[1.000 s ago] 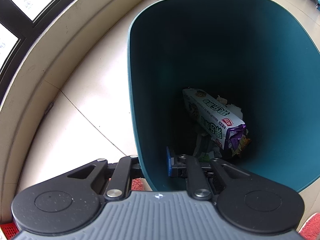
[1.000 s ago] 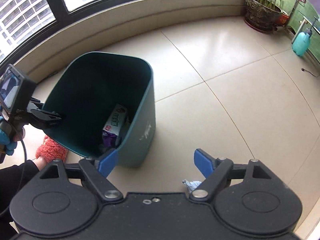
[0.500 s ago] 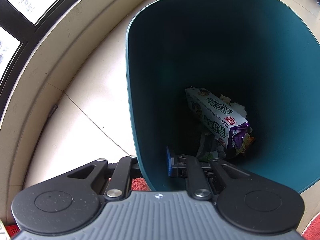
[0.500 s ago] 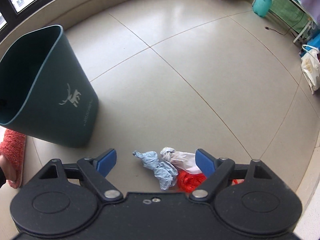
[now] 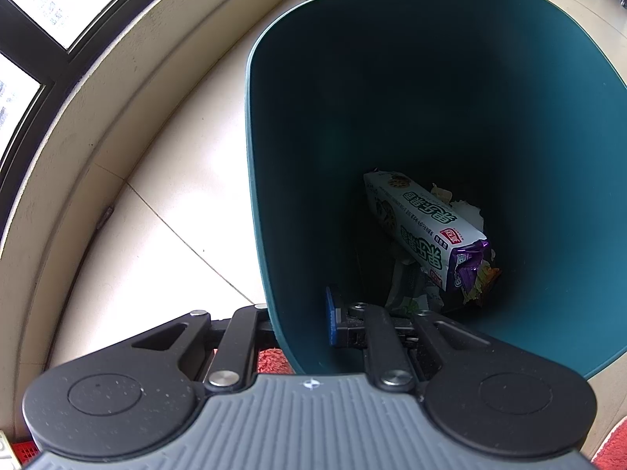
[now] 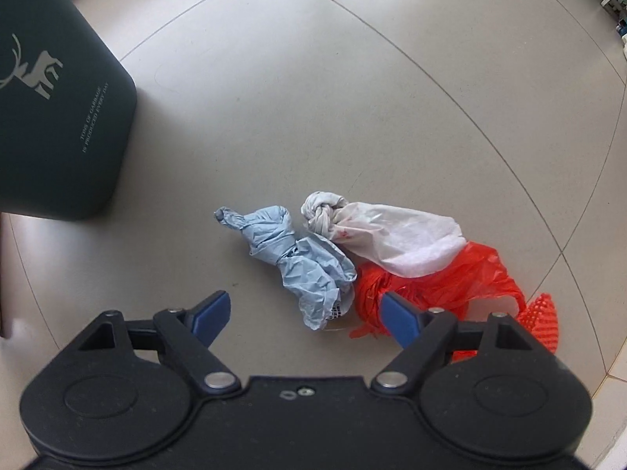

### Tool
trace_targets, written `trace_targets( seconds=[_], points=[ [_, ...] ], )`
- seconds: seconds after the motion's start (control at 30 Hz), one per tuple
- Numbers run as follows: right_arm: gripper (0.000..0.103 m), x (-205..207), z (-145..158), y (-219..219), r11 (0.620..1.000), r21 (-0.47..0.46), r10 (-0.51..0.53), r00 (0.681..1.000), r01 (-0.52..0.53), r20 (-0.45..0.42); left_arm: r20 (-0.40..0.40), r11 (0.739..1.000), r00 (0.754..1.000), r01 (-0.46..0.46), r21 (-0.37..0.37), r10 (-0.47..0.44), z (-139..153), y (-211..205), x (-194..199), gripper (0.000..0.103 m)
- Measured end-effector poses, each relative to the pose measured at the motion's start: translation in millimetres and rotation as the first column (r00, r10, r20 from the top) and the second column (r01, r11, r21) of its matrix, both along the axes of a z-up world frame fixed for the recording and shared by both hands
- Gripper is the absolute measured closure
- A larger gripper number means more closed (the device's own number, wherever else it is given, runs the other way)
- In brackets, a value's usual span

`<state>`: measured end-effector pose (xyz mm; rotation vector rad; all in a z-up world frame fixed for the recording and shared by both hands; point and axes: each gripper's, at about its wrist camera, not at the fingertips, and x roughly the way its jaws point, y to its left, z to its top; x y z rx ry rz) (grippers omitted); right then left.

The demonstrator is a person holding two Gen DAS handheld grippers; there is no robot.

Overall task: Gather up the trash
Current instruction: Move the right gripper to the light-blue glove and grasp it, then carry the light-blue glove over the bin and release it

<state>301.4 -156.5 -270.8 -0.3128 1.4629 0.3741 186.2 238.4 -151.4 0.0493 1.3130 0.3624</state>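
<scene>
- My left gripper (image 5: 301, 313) is clamped on the near rim of the tall dark teal plastic trash bin (image 5: 392, 78): one finger sits outside the wall, the blue-padded one inside, with the wall pinched between them. The bin is tipped toward me, mouth open.
- Inside the bin, at the bottom: a long white-and-green printed snack wrapper (image 5: 423, 223) with a torn purple end, lying on scraps of crumpled paper. So some trash is already collected.
- My right gripper (image 6: 305, 313) points down at the pale tiled floor (image 6: 352, 78), blue pads wide apart, nothing between them yet.
- Remaining trash lies in a cluster on the floor ahead of the right gripper: a crumpled light-blue disposable glove (image 6: 298, 262), a knotted white plastic bag (image 6: 392, 239) touching it, and a crinkled orange-red plastic bag (image 6: 450, 278) partly under the white one. A piece of orange-red foam netting (image 6: 542, 313) sits at the far right edge, partly hidden behind my gripper.
- The bin's outer wall, with a deer logo, stands at the left of the right wrist view, apart from the cluster.
- Step in hand, as I judge it: approach for the next pickup, while the left holds the bin ready.
- Next move calls for: lowering until the pads straddle one piece, most likely the blue glove, which lies nearest the gap; closing on a bunched fold rather than a flat edge; then lifting clear.
- Risk: the three pieces touch, so a grab may drag a neighbour along or slip off thin film.
</scene>
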Motion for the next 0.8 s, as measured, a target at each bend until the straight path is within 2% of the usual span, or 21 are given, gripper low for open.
trace_targets(
  seconds=[0.1, 0.27, 0.37, 0.43, 0.47, 0.53, 0.67, 0.8],
  points=[
    [0.022, 2, -31, 2, 0.999, -0.039, -0.012, 0.999, 0.011, -0.031, 0.002, 1.0, 1.0, 0.003, 0.0, -0.003, 0, 0, -1, 0.088],
    [0.029, 5, -51, 2, 0.997, -0.035, -0.071, 0.996, 0.07, -0.055, 0.004, 1.0, 1.0, 0.004, 0.002, -0.004, 0, -1, -2, 0.088],
    [0.041, 3, -54, 5, 0.996, -0.06, -0.069, 0.996, 0.066, -0.048, 0.004, 1.0, 1.0, 0.004, 0.002, -0.004, 0, -1, -2, 0.088],
    [0.058, 1, -55, 5, 0.995, -0.077, -0.067, 0.997, 0.063, -0.047, 0.005, 1.0, 1.0, 0.004, 0.001, -0.004, 0, -1, -2, 0.088],
    [0.062, 1, -55, 5, 0.994, -0.083, -0.07, 0.996, 0.066, -0.047, 0.005, 1.0, 1.0, 0.003, 0.002, -0.003, 0, -1, -2, 0.088],
    [0.086, -1, -56, 3, 0.994, -0.083, -0.08, 0.995, 0.076, -0.053, 0.005, 1.0, 1.0, 0.003, 0.004, -0.003, 0, -1, -2, 0.088],
    [0.098, -6, -55, 0, 0.992, -0.093, -0.086, 0.995, 0.08, -0.054, 0.006, 1.0, 1.0, 0.004, 0.004, -0.004, 0, -2, -2, 0.088],
    [0.099, -15, -38, -3, 0.995, -0.075, -0.075, 0.997, 0.072, -0.029, 0.006, 1.0, 1.0, 0.004, 0.004, -0.005, 0, -2, -2, 0.088]
  ],
)
